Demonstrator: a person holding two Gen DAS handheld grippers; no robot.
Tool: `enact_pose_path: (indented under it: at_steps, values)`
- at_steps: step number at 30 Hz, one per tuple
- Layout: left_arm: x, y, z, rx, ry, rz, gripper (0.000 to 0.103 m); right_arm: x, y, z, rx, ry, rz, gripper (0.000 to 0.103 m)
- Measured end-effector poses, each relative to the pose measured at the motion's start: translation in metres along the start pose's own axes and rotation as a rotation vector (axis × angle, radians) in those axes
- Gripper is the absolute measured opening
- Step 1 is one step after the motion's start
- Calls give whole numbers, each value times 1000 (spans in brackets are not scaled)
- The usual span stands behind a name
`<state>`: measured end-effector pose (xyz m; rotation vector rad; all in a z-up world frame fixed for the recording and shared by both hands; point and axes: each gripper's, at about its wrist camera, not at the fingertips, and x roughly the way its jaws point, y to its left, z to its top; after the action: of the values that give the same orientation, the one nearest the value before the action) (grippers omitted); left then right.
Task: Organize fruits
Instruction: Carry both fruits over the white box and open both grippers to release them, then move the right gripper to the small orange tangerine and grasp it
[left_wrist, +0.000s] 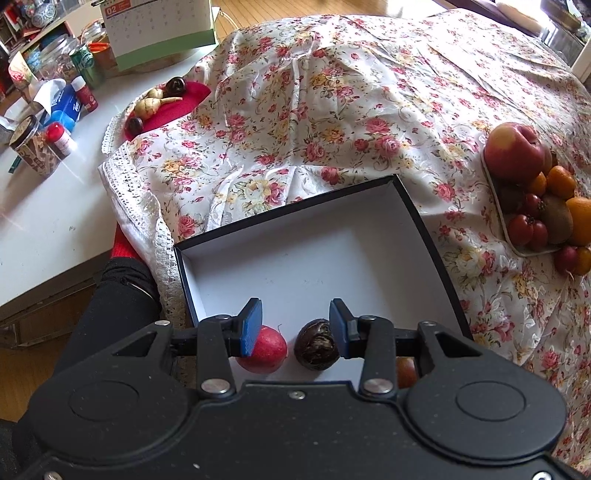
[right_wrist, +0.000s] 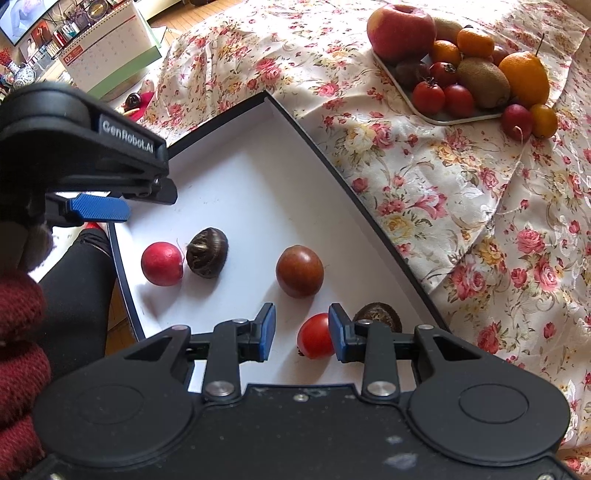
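A black box with a white inside lies on the floral cloth. In it lie a red radish, a dark water chestnut, a brown round fruit, a red tomato and another dark chestnut. My left gripper is open and empty above the radish and chestnut; it also shows in the right wrist view. My right gripper is open and empty above the tomato. A tray of fruit holds an apple, oranges, kiwis and tomatoes.
A red cloth with chestnuts and pale roots lies at the far left of the table. Jars, bottles and a calendar stand on the white counter. A radish and a small orange lie beside the tray.
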<state>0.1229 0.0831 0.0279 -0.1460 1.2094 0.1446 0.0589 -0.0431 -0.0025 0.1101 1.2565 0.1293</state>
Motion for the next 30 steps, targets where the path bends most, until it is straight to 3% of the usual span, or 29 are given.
enact_pose_path:
  at_steps: [16, 30]
  values:
    - [-5, -7, -10, 47, 15, -80, 48, -22, -40, 2, 23, -31, -60, 35]
    - [-9, -29, -21, 142, 16, -105, 48, -49, -180, 27, 227, -87, -270, 35]
